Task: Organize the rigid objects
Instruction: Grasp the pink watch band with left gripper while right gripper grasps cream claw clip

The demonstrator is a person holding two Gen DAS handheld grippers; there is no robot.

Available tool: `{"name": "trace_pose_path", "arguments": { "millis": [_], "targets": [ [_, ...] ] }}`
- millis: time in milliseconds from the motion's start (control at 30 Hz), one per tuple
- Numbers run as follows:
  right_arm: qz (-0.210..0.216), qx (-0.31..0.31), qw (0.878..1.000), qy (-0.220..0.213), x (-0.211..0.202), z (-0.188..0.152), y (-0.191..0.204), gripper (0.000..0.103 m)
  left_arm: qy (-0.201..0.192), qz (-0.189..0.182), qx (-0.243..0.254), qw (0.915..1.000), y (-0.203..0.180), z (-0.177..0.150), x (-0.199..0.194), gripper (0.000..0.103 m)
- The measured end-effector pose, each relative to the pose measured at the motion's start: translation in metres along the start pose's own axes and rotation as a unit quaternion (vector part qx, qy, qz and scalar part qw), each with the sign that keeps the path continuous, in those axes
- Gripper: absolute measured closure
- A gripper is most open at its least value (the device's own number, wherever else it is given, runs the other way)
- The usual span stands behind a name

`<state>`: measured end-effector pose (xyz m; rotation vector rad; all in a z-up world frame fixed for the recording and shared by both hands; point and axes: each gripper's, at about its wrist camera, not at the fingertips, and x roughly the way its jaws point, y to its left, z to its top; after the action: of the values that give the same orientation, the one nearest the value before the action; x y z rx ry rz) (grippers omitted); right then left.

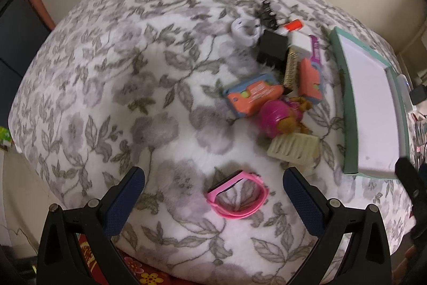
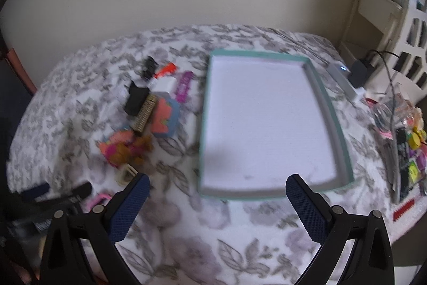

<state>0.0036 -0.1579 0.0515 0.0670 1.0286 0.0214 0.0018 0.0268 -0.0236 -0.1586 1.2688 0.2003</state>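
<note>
Bed w/ a grey floral blanket (image 1: 112, 87) takes up most of both views, everything sits on it. Next biggest is the teal-rimmed tray (image 2: 335, 122) w/ a white inside, nothing in it, straight ahead of the right gripper (image 2: 217, 194), whose jaws are spread wide and holding nothing. From the left gripper (image 1: 213, 186) that tray is off to the right. Left one's also spread wide, and the pink watch band (image 1: 237, 195) lies on the blanket right between its fingertips, not touching either afaict.

Rest of the clutter is a pile ahead-right of the left gripper, just left of the tray: orange/blue toy card (image 1: 253, 96), black box (image 1: 273, 48), pink doll w/ brown hair (image 1: 280, 119), cream comb-like thing (image 1: 293, 148), white ring thing (image 1: 244, 30), purple piece (image 1: 316, 51). Smaller bits further back are too blurry to call.
</note>
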Motion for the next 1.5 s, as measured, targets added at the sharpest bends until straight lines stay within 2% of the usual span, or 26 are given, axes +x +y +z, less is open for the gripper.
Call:
{"name": "trace_pose_path", "arguments": {
  "millis": [200, 400, 733, 967, 1100, 1267, 1400, 1467, 1500],
  "targets": [
    [0.053, 0.007, 0.998, 0.033, 0.028, 0.010, 0.027, 0.000, 0.048, 0.003, -0.020, 0.9987, 0.012, -0.001, 0.024, 0.000],
    [0.060, -0.016, 0.995, 0.076, 0.059, 0.004, 0.059, 0.000, 0.090, 0.011, -0.012, 0.9958, 0.011, -0.003, 0.046, 0.002],
    [0.065, -0.024, 0.987, 0.143, 0.104, -0.010, 0.074, 0.006, 0.135, 0.013, 0.000, 0.9907, 0.007, -0.007, 0.076, 0.028],
    [0.072, -0.009, 0.983, 0.170, 0.128, -0.014, 0.079, 0.007, 0.131, 0.013, 0.005, 0.9913, 0.004, -0.008, 0.088, 0.028],
    [0.063, -0.011, 0.984, 0.164, 0.127, -0.016, 0.079, 0.009, 0.131, 0.010, 0.008, 0.9913, 0.005, -0.010, 0.081, 0.031],
    [0.046, -0.013, 0.987, 0.155, 0.124, -0.014, 0.078, 0.029, 0.131, 0.007, 0.014, 0.9913, 0.000, -0.009, 0.071, 0.037],
    [0.044, -0.010, 0.987, 0.152, 0.120, -0.013, 0.076, 0.043, 0.126, 0.004, 0.019, 0.9918, -0.004, -0.009, 0.064, 0.048],
    [0.041, -0.010, 0.988, 0.150, 0.119, -0.014, 0.072, 0.055, 0.124, 0.002, 0.021, 0.9920, -0.007, -0.008, 0.061, 0.055],
    [0.041, -0.010, 0.988, 0.149, 0.117, -0.015, 0.069, 0.057, 0.123, -0.001, 0.021, 0.9922, -0.007, -0.007, 0.060, 0.061]
  ]
}}
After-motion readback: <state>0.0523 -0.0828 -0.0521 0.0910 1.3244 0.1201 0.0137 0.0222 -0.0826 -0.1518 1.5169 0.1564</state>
